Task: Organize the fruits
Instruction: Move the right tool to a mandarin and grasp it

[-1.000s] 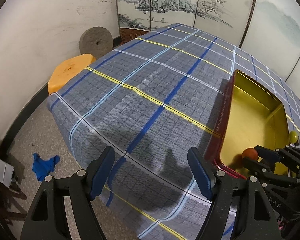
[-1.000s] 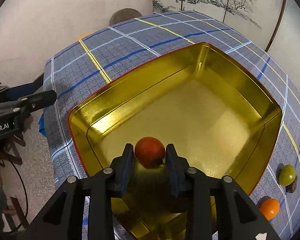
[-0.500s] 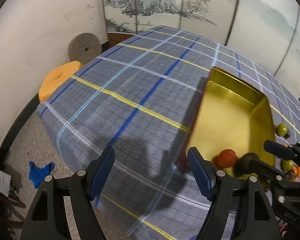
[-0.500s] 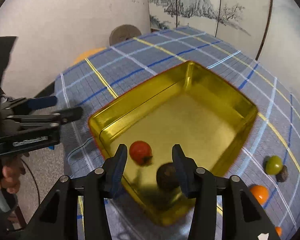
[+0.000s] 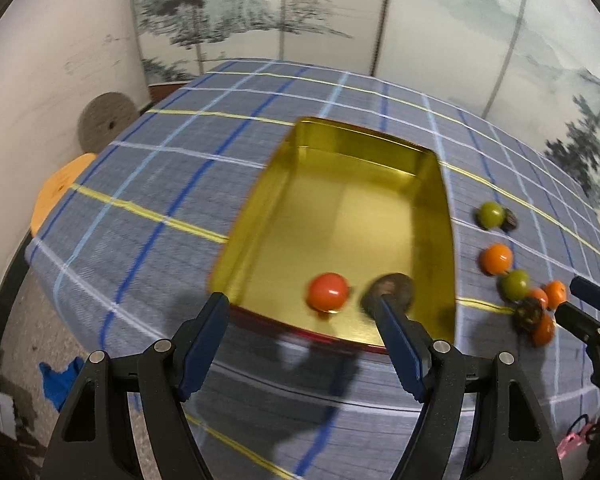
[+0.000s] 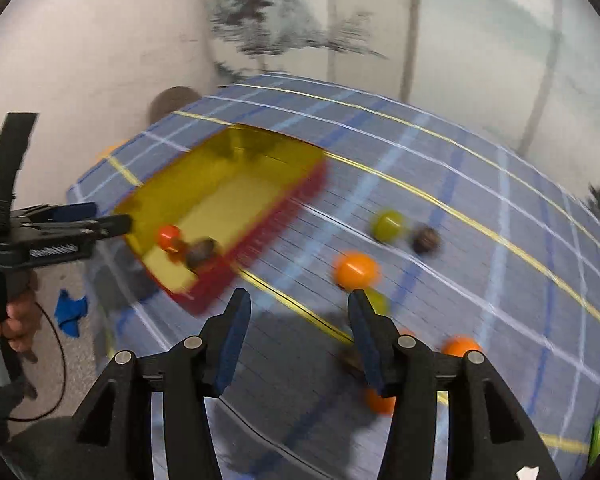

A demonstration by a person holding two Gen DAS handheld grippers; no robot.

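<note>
A gold tray with a red outer wall lies on the plaid tablecloth. A red-orange fruit and a dark brown fruit lie in its near end. Several loose fruits lie right of the tray: a green one, an orange one, a dark one and a cluster. My left gripper is open and empty above the tray's near edge. My right gripper is open and empty, over the cloth beside the orange fruit.
The plaid table drops off at the left and near sides. An orange stool and a round grey stone disc stand by the white wall. A blue cloth lies on the floor. A painted screen stands behind.
My right gripper opened, left the red-orange fruit in the tray and swung right toward the loose fruits. My left gripper turned right to face the tray.
</note>
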